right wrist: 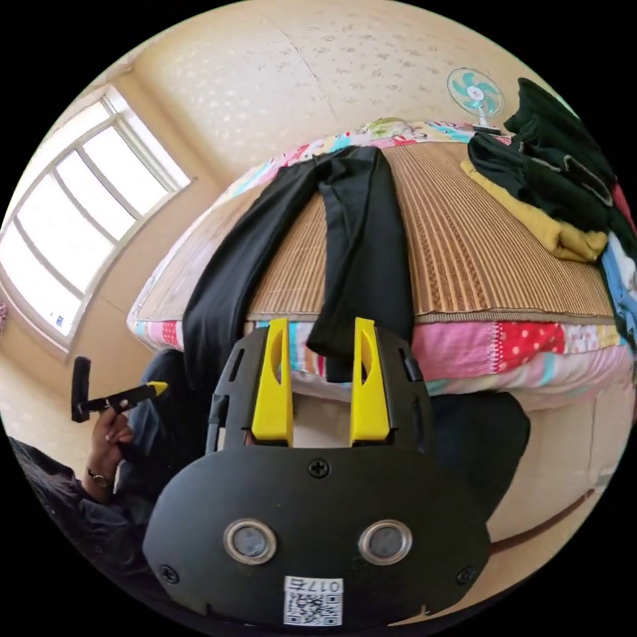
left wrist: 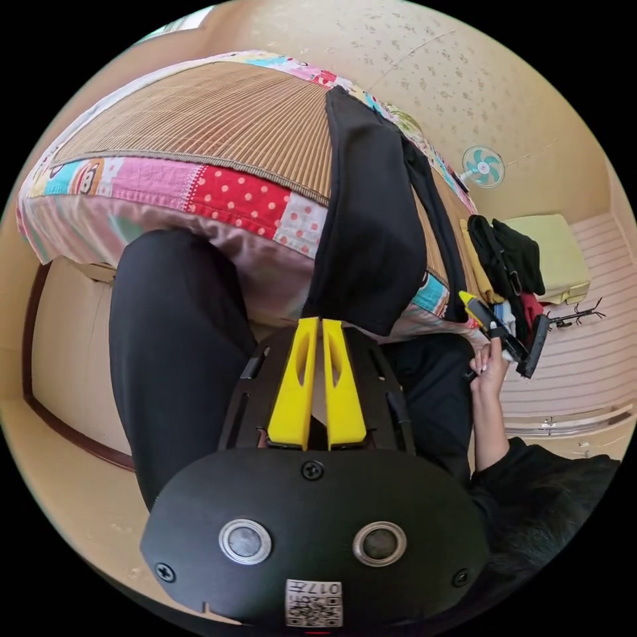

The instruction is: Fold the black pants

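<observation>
Black pants [right wrist: 361, 245] lie across the bed's bamboo mat [right wrist: 464, 252], legs hanging over the edge. The left gripper [left wrist: 321, 325] has narrow, empty jaws; the right gripper [right wrist: 316, 328] stands wide near one leg's hem, which it should grip squarely.

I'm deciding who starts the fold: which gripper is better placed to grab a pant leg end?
Right, probably. The right gripper is open with a hanging leg end of the pants between its jaws. The left gripper is shut, below the other leg end.
</observation>
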